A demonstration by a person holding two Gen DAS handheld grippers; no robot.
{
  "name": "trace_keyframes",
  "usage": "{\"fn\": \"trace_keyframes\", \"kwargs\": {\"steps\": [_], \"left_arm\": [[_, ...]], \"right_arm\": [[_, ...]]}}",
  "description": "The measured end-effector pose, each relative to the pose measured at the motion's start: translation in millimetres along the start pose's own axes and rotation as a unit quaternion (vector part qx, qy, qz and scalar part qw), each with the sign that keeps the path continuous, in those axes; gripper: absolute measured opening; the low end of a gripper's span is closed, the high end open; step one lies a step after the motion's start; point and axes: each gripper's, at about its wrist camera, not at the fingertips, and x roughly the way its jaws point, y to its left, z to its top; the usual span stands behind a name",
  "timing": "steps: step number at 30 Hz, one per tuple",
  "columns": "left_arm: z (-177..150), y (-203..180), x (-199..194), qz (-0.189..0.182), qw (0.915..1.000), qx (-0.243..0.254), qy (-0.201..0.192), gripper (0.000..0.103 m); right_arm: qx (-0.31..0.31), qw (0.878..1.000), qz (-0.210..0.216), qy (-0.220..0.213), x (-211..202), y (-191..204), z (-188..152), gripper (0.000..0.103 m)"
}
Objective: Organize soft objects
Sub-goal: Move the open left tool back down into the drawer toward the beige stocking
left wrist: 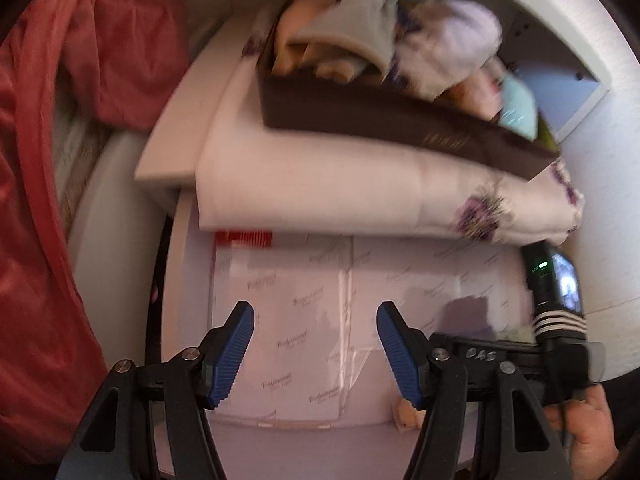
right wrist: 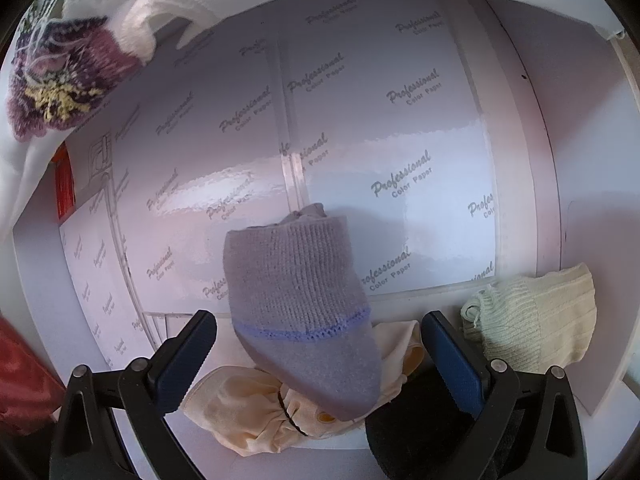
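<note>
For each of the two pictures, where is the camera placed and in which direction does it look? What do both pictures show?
Left wrist view: on the left gripper, open and empty, facing a shelf with a folded floral cloth and a brown bin of socks; the person's hand and the right gripper's body show at lower right.
Right wrist view: on the right gripper, open around a grey sock, with a cream sock beside it.
Shared: the white printed paper and the floral cloth.
</note>
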Motion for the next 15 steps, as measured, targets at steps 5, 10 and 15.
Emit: {"fn": "trace_keyframes", "kwargs": {"steps": [5, 10, 15], "left_arm": [[-6, 6, 19, 0.003, 0.9991, -0.014, 0.039, 0.065], [-16, 7, 37, 0.006, 0.9964, -0.013, 0.083, 0.065], [-22, 10, 48, 0.008, 0.9936, -0.018, 0.111, 0.065]], "right_arm": [[0.000, 1.000, 0.002, -0.004, -2, -2, 0, 0.103], [0.003, 1.000, 0.002, -0.020, -11, -10, 0, 0.103], [0.022, 0.999, 0.006, -0.032, -24, -23, 2, 0.103]]}}
